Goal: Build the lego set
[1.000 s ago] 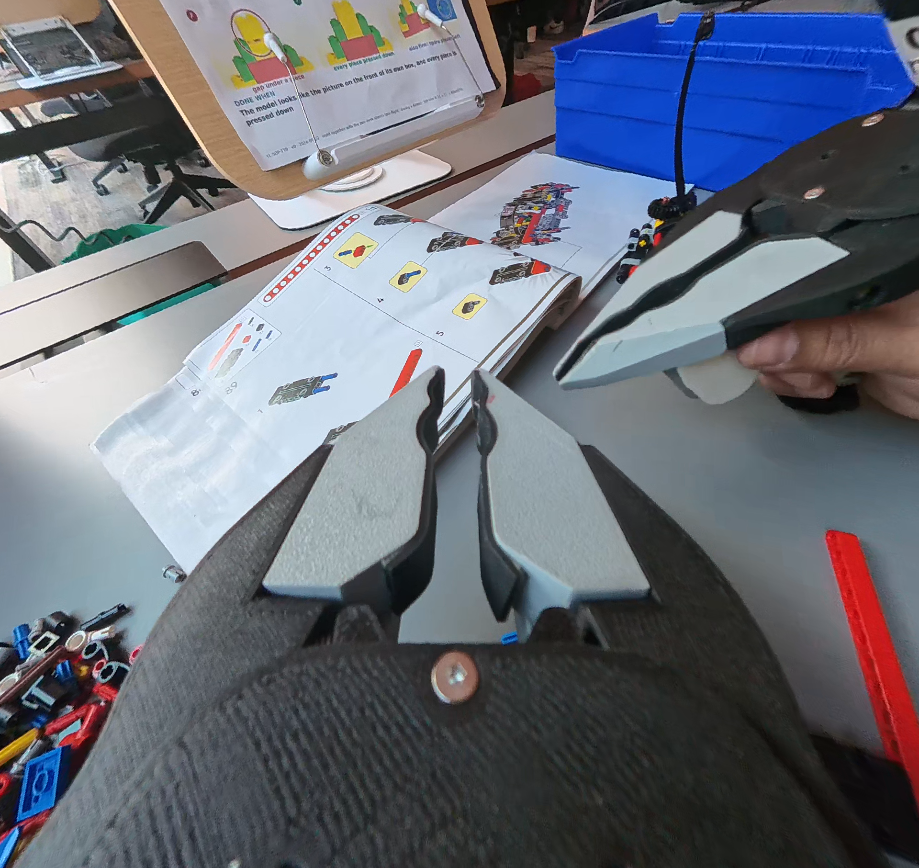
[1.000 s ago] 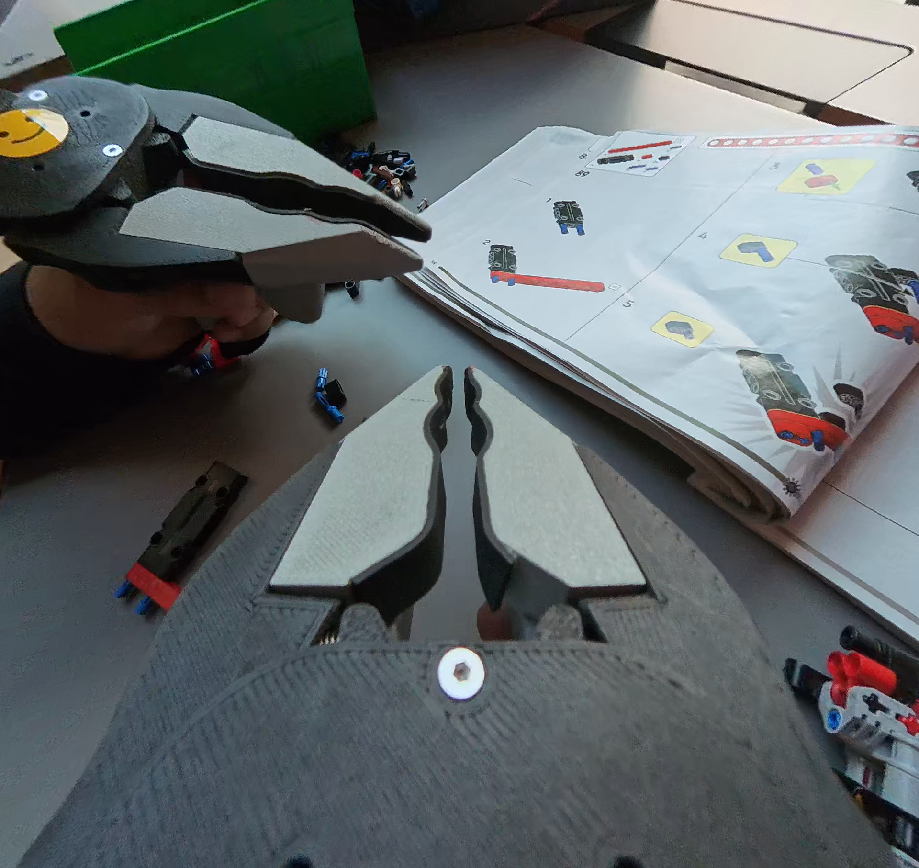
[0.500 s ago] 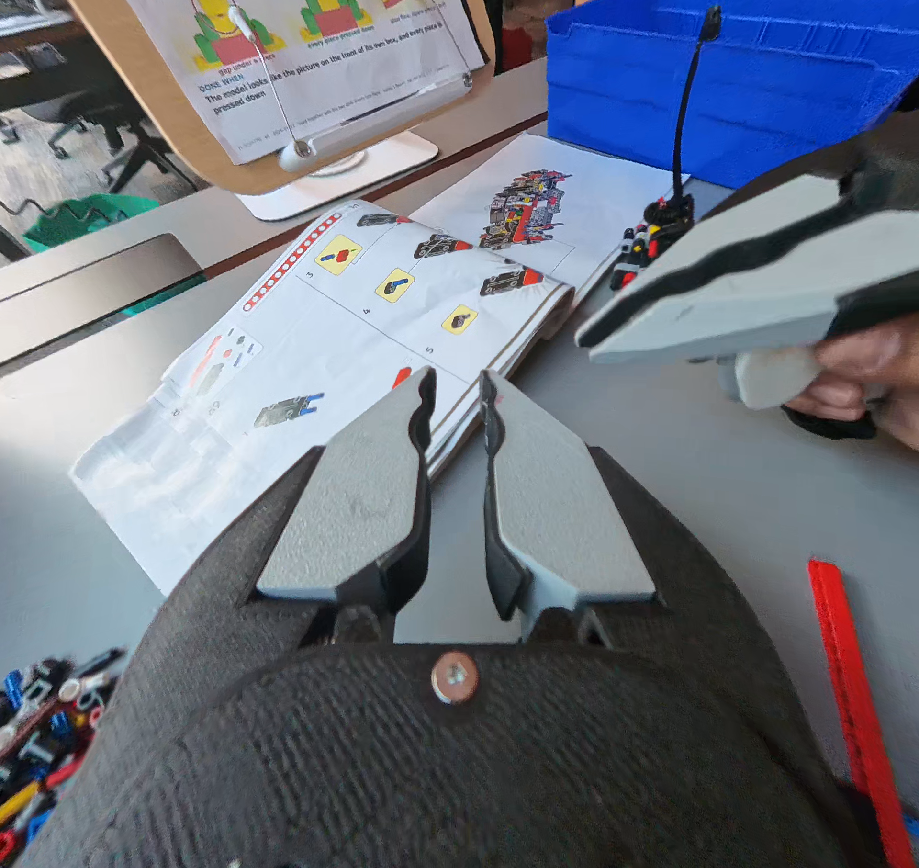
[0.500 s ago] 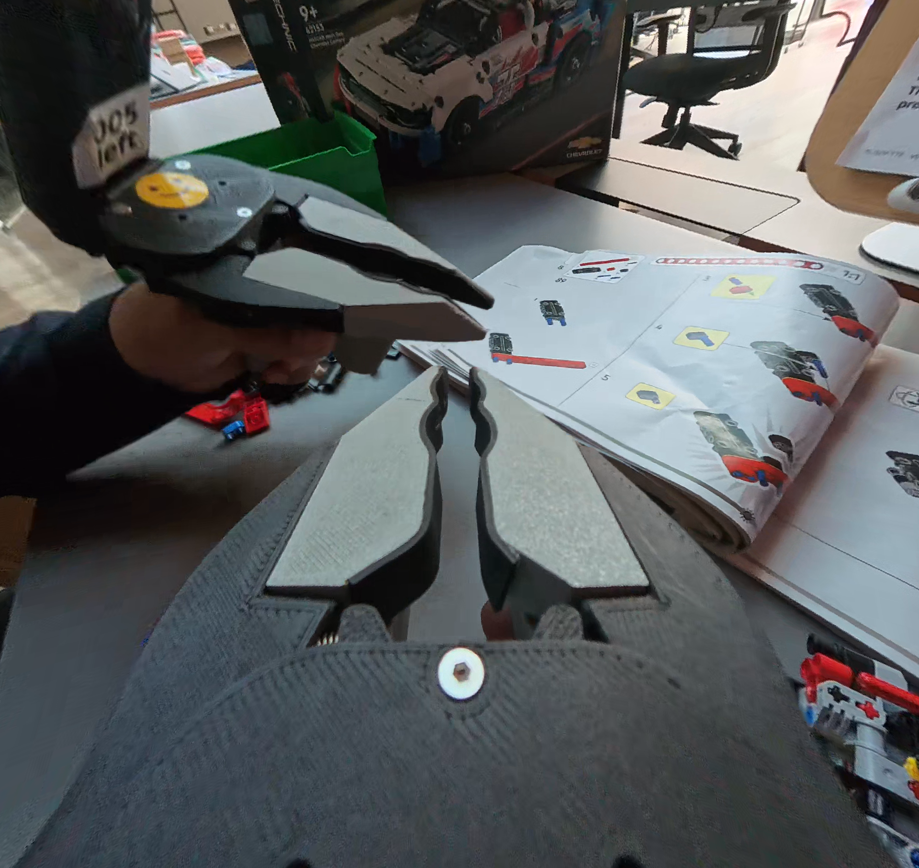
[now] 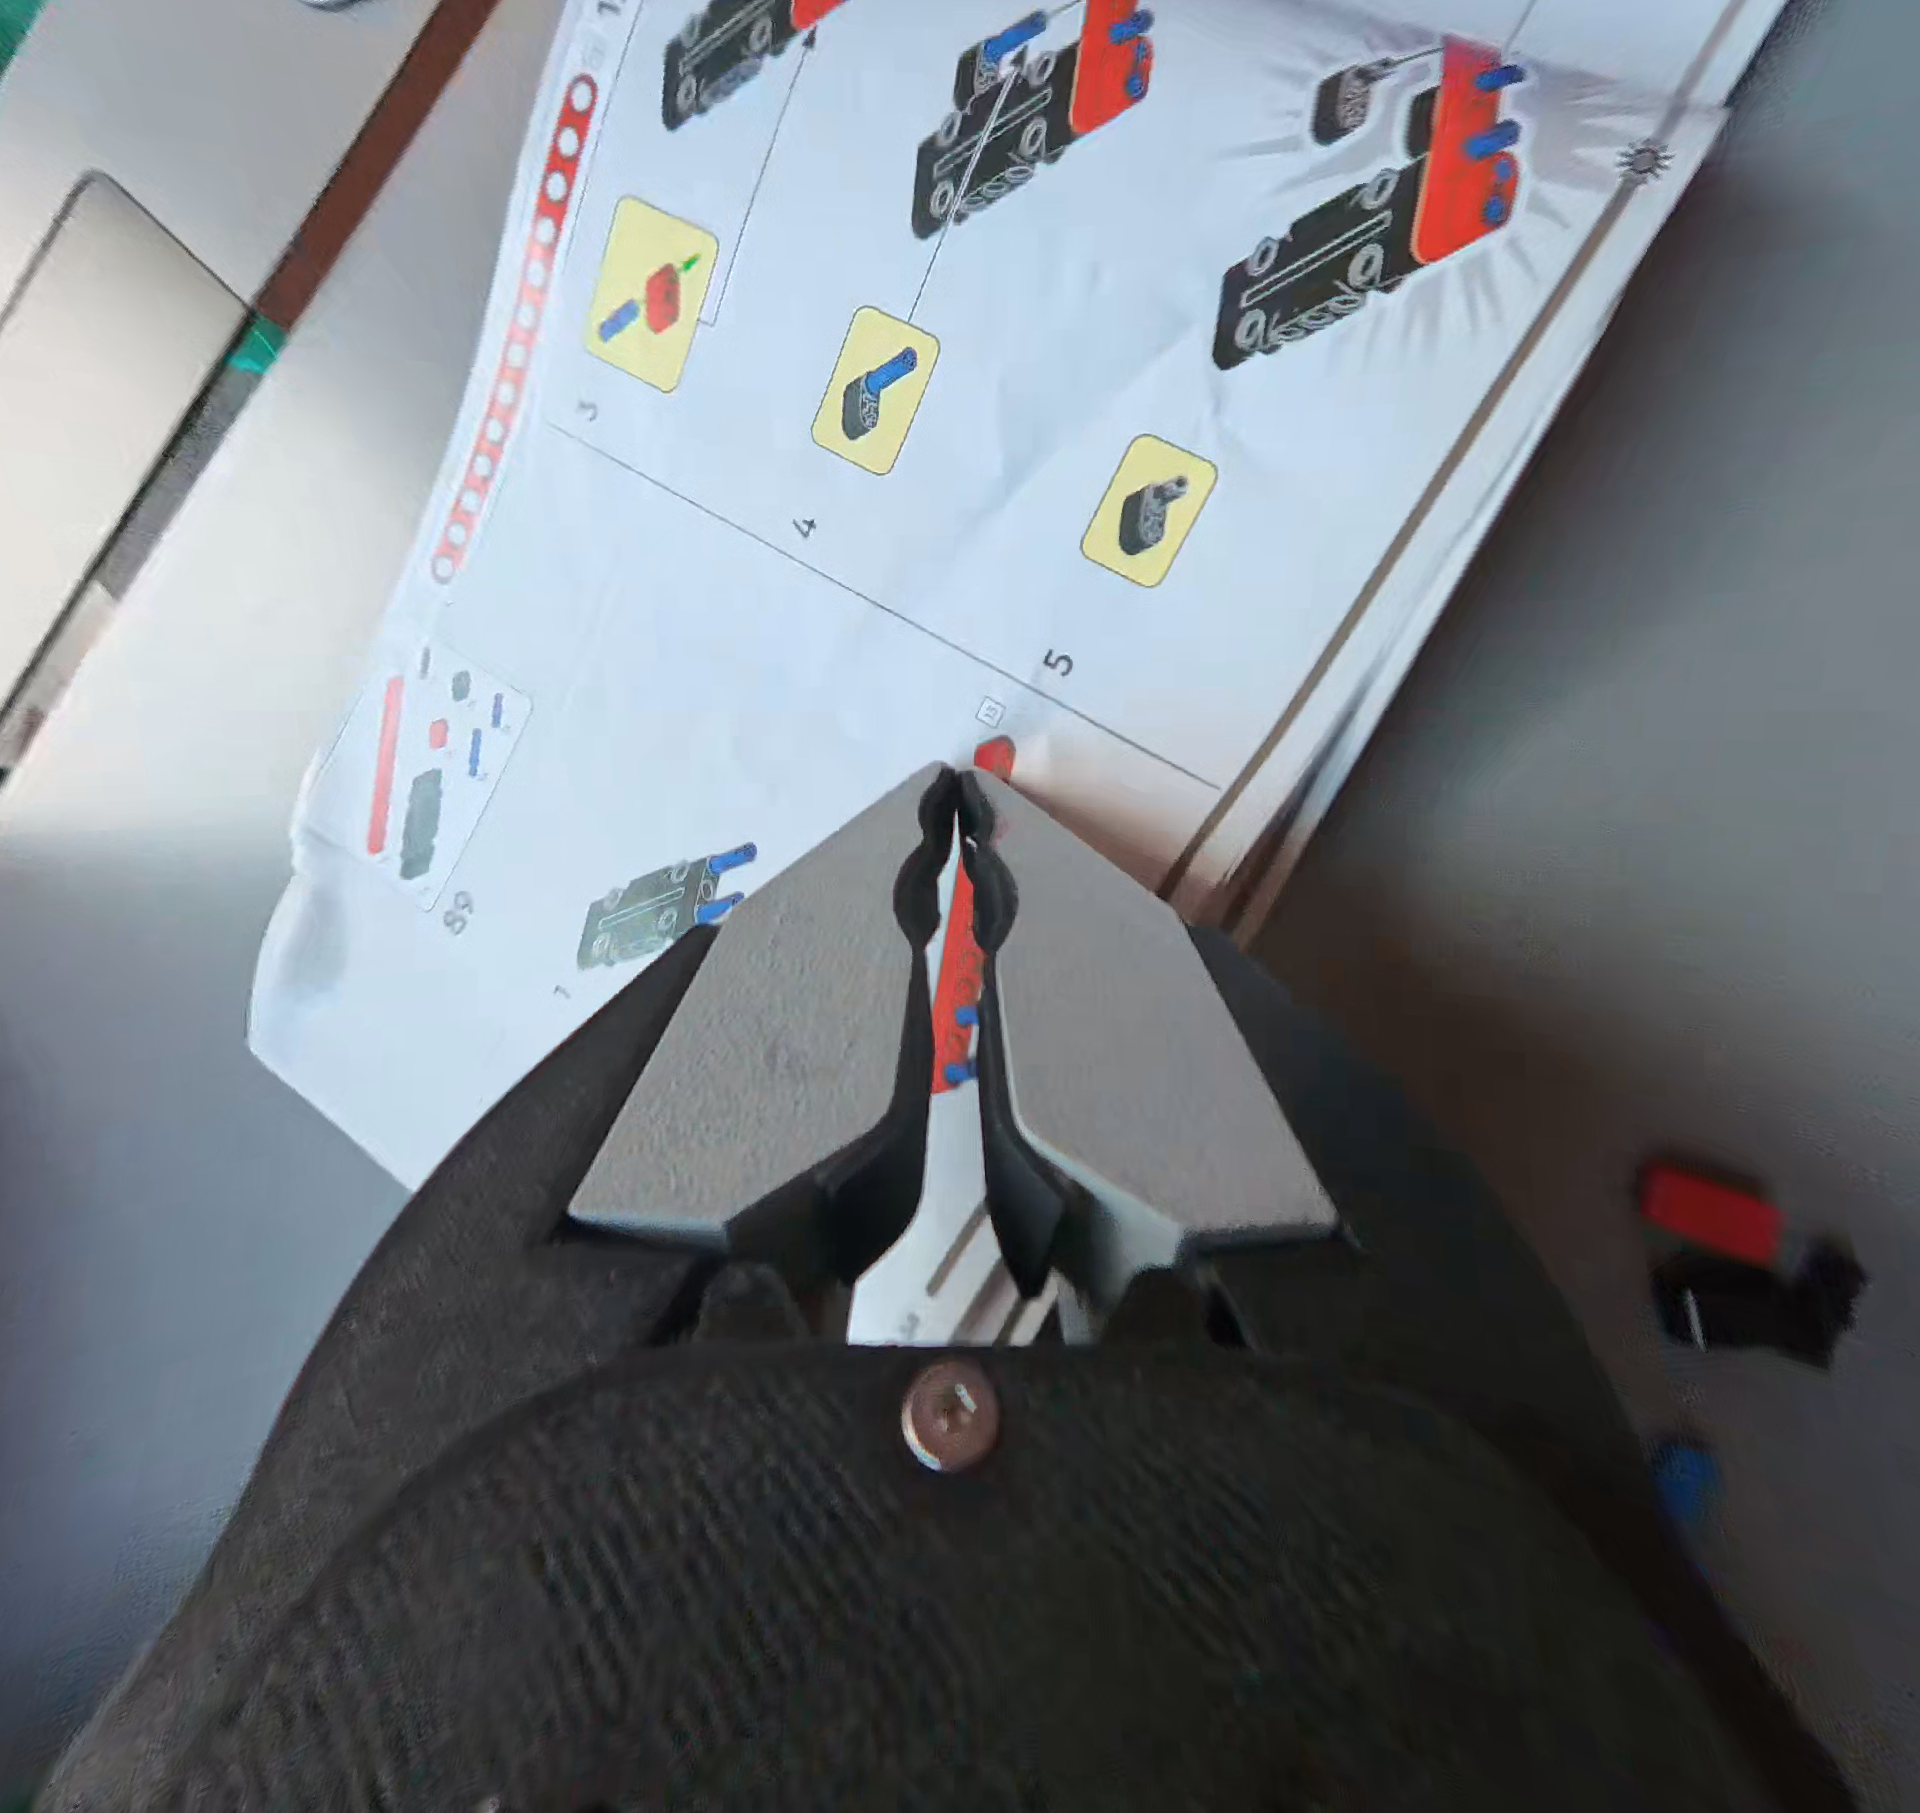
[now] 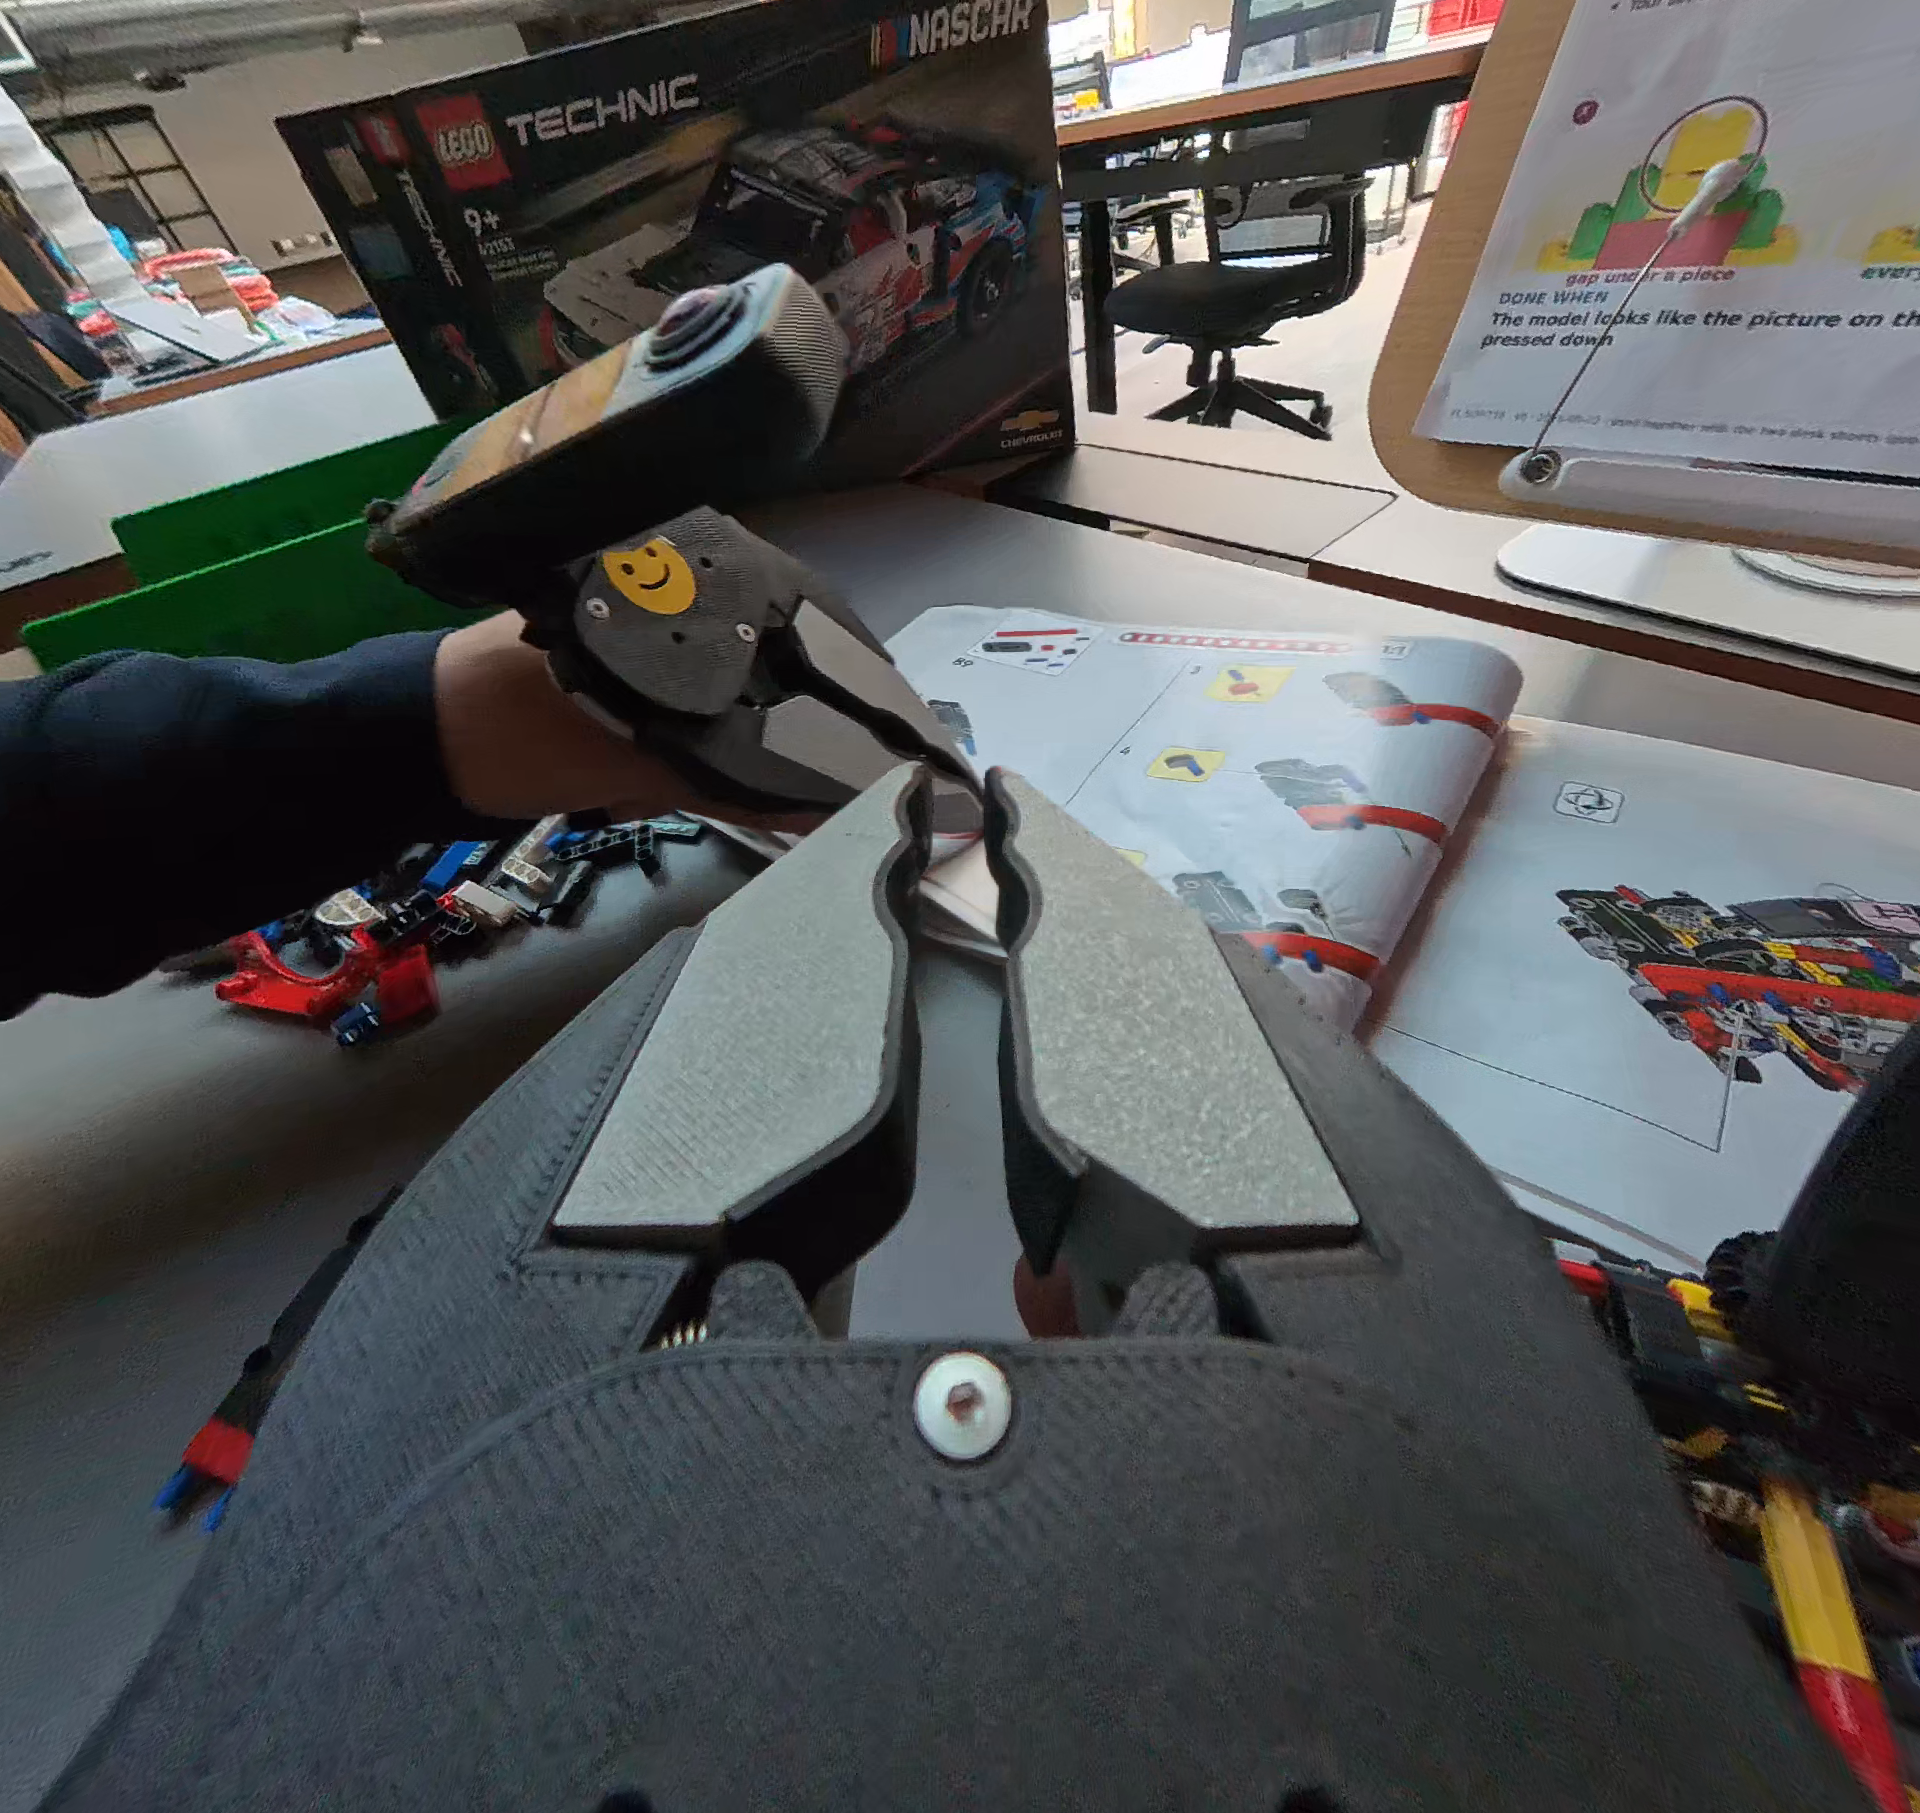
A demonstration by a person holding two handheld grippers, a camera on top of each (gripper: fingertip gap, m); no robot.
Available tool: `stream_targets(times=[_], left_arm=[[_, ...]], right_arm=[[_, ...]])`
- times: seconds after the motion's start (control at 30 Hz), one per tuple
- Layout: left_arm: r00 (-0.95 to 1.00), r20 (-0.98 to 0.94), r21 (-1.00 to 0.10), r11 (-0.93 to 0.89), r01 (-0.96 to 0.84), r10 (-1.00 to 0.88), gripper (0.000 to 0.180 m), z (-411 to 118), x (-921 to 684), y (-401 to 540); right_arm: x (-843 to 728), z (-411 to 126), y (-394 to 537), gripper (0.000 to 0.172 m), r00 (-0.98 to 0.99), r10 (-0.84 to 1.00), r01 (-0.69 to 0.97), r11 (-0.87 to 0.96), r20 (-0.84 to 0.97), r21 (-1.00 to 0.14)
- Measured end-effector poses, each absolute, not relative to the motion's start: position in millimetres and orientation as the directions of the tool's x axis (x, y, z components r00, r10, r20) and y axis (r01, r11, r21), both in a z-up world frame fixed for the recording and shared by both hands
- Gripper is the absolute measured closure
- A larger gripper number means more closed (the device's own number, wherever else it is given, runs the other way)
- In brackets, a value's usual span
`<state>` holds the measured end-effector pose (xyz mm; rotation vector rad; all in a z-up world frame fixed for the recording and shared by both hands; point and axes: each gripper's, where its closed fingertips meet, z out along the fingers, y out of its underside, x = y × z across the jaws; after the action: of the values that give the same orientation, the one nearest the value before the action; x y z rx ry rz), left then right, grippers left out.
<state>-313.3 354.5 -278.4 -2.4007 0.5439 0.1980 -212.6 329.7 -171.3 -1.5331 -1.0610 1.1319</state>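
The left gripper point(image 5: 954, 784) is clenched with its tips meeting on nothing, pointing down over the open instruction booklet point(image 5: 831, 558), near the printed red bar on the page. The right gripper point(image 6: 954, 792) hangs with a narrow gap between its fingers and grasps nothing; the left gripper's tips sit just beyond it, so the two could knock together if either swings. Pressed down and dragged, the closed tips could crease or tear the thin page, or shove the booklet along the grey table point(image 5: 1662, 724). The booklet's near edge lies just right of the left tips. Loose parts crowd both sides: a pile of small pieces point(image 6: 395, 932) on the left, a red and black piece point(image 5: 1745, 1254) on the right. Bare table lies between
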Motion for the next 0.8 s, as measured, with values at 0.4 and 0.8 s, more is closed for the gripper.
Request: stream_targets(times=[0.4, 0.8], left_arm=[[0.932, -0.211, -0.577, -0.732, -0.363, -0.296, 0.180, -279, -330, 330], [0.927, -0.255, -0.555, -0.743, -0.373, -0.274, 0.180, -278, -334, 327]], right_arm=[[-216, -198, 341, 0.171, 0.262, 0.951, 0.225, -0.226, -0.165, -0.948], [-222, -201, 332, 0.166, 0.206, 0.963, 0.244, -0.225, -0.177, -0.943]])
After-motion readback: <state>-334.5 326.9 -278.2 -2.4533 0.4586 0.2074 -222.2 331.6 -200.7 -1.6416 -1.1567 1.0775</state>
